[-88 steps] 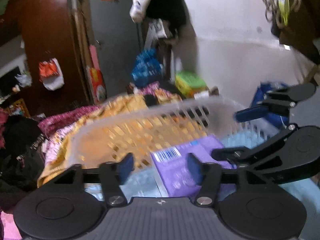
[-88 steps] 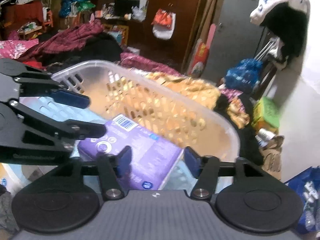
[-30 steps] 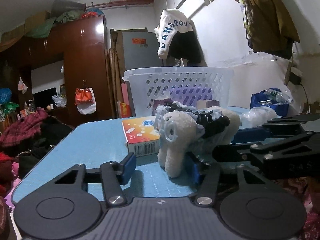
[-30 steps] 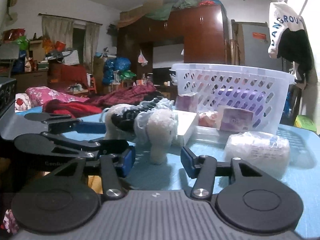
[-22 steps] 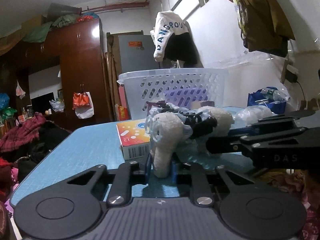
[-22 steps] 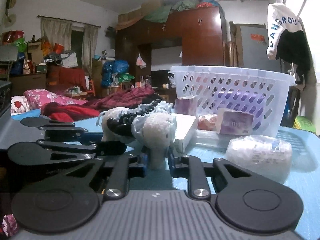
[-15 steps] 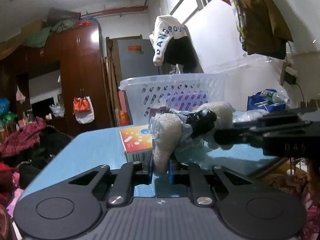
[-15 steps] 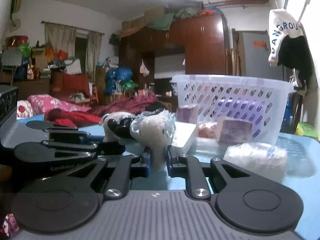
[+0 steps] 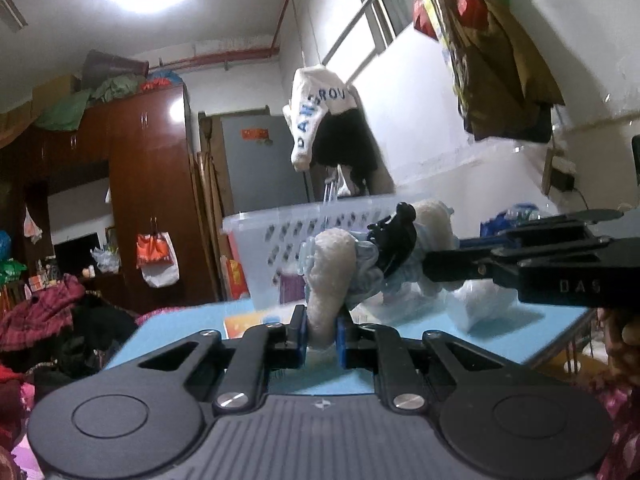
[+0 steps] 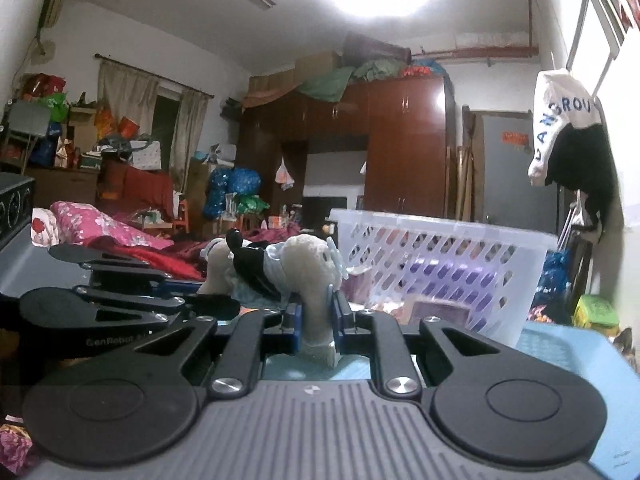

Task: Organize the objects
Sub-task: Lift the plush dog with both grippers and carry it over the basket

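A cream plush toy [image 9: 340, 252] with a black middle and pale blue cloth hangs in the air between both grippers. My left gripper [image 9: 322, 338] is shut on one of its legs. My right gripper [image 10: 316, 326] is shut on the other end's leg [image 10: 314, 320]; it also shows in the left wrist view [image 9: 436, 270]. The toy [image 10: 280, 262] is held above the blue table [image 9: 500, 332]. A white plastic laundry basket [image 10: 500, 248] stands behind it with a purple pack [image 10: 448, 270] inside.
An orange box [image 9: 244, 322] lies on the table near the basket [image 9: 260, 236]. A clear plastic bag [image 9: 480, 300] lies on the table at the right. Small boxes [image 10: 436, 312] sit in front of the basket. Clothes and clutter fill the room beyond the table.
Both grippers closed on the plush toy's legs and lifted it off the table. The view has tilted up and the toy now hangs in front of the basket.
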Demonstrator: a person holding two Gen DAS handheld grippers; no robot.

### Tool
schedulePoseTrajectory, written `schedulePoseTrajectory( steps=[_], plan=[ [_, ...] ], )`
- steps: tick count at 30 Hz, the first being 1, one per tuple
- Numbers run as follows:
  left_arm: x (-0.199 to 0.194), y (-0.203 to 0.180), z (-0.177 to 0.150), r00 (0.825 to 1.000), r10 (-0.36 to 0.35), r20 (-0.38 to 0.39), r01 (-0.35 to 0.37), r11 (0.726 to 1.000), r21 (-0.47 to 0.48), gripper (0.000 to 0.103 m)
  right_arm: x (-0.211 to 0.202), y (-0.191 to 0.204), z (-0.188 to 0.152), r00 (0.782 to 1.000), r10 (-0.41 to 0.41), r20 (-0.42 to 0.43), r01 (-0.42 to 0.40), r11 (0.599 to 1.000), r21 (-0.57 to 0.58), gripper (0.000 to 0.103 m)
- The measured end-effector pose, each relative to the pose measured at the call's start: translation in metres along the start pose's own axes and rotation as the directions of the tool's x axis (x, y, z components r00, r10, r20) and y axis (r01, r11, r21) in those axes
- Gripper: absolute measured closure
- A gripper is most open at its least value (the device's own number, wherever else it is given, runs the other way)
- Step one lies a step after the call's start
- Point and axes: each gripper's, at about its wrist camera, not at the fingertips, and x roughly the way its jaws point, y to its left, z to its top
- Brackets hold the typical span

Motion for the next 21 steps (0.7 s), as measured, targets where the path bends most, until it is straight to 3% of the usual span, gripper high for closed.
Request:
schedulePoseTrajectory(
  steps=[8,11,17,21],
  plan=[
    [-0.006,-0.003,0.067,0.984,0.015,0.175,-0.027,0.997,0.067,0.086,-0.011,-0.009,0.058,0.991,-0.013,0.135,0.025,0.996,-0.091,0.086],
    [0.007,0.003,0.091,0.979,0.011,0.202,-0.024,0.998,0.063,0.086,-0.002,-0.017,0.084,0.985,-0.025,0.168,0.044,0.993,-0.109,0.087],
    [0.046,0.011,0.134,0.983,-0.031,0.183,0.018,0.997,0.070,0.086,0.022,-0.035,0.113,0.984,-0.066,0.166,0.090,0.986,-0.141,0.087],
    [0.082,0.011,0.152,0.992,-0.026,0.120,0.014,0.995,0.104,0.086,0.046,-0.057,0.117,0.991,-0.092,0.099,0.105,0.985,-0.135,0.087]
  ],
)
